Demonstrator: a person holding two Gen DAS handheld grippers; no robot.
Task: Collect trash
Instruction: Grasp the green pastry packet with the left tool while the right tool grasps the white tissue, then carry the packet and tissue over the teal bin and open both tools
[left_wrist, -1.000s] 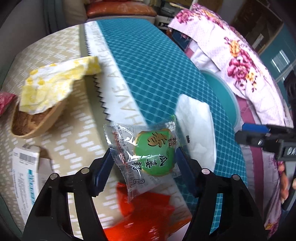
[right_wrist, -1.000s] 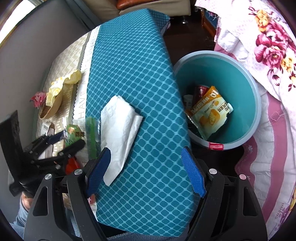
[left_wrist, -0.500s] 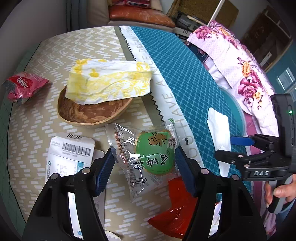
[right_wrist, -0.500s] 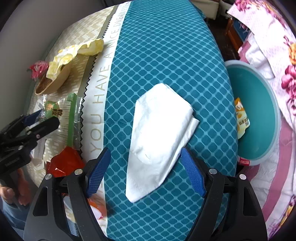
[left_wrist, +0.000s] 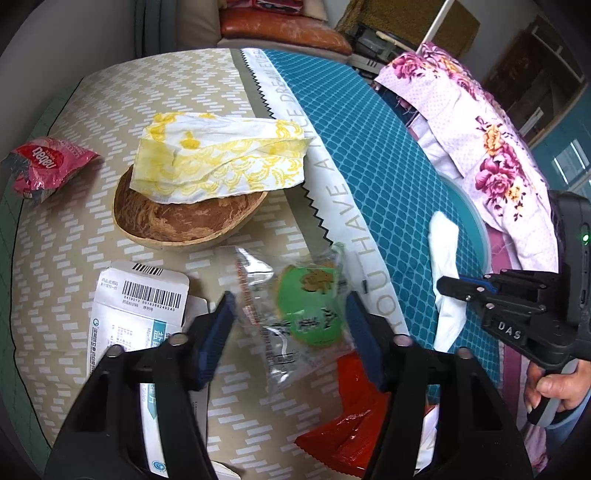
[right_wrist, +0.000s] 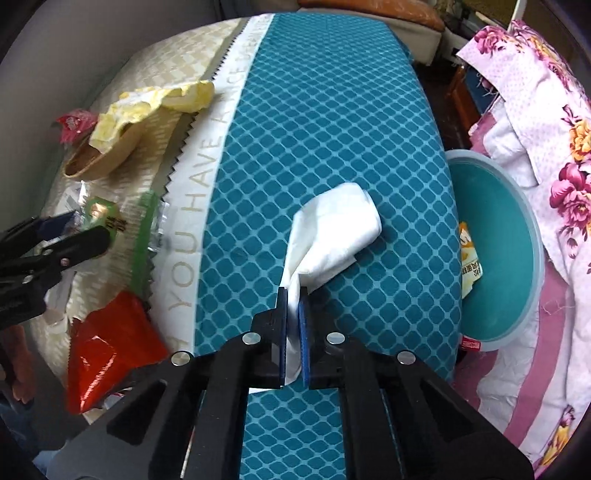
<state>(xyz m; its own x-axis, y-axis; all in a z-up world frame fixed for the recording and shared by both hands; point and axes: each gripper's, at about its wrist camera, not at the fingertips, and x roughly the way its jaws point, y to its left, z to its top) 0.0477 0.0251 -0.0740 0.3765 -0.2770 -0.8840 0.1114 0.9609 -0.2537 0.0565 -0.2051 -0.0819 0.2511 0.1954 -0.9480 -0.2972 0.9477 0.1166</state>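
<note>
Tissue, white and crumpled, is clenched at its near corner in the right tongs, its bulk on the teal bench just ahead. Left tongs have just been closing around a blurred green snack packet, seemingly not yet pressing it.

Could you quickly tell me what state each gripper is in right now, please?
Left gripper: jaws just been closing around the green snack packet; grip cannot be told.
Right gripper: shut on the white tissue.
</note>
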